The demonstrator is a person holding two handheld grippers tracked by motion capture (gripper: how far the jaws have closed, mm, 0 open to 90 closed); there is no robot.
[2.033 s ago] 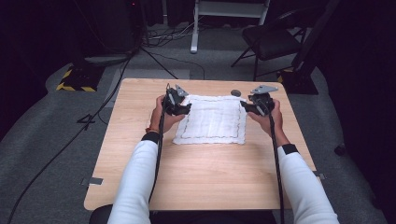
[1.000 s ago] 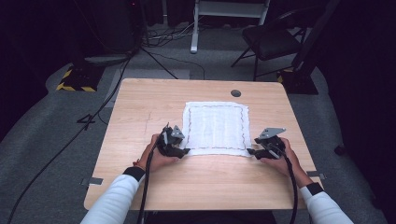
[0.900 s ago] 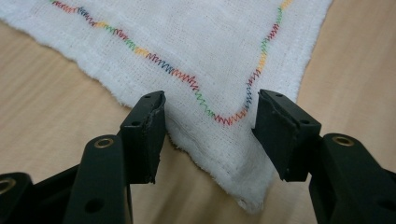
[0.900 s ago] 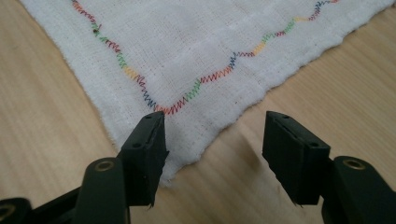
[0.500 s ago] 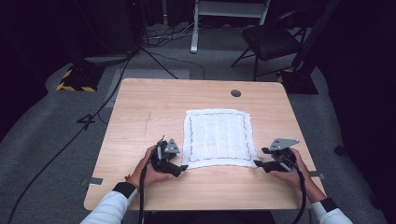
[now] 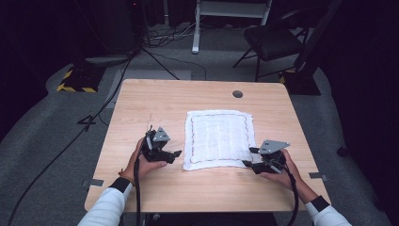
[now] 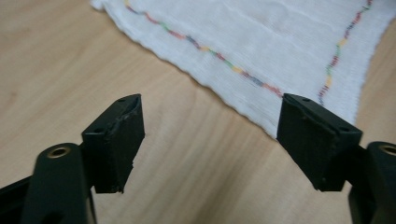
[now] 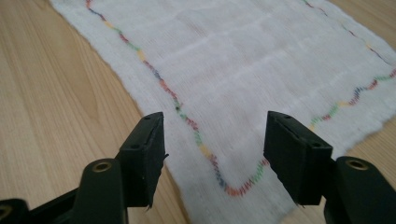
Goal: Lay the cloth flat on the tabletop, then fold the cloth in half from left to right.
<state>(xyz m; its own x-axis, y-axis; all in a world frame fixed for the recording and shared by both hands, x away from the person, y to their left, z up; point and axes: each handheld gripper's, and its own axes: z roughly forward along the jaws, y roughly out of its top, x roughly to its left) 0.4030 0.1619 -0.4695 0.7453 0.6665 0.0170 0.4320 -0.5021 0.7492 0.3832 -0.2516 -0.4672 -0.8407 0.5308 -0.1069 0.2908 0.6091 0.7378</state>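
White cloth (image 6: 218,138) w/ multicolour stitched border lay flat on the wooden table (image 6: 155,101), right of centre, its near edge toward me. My left gripper (image 6: 173,153) sat low just beside the cloth's near-left corner, jaws spread wide, nothing between them but bare tabletop, cloth edge (image 7: 243,79) ahead and apart from the pads. My right gripper (image 6: 249,157) was at the near-right corner, jaws likewise parted, straddling the stitched corner (image 8: 233,186) w/o clamping it.
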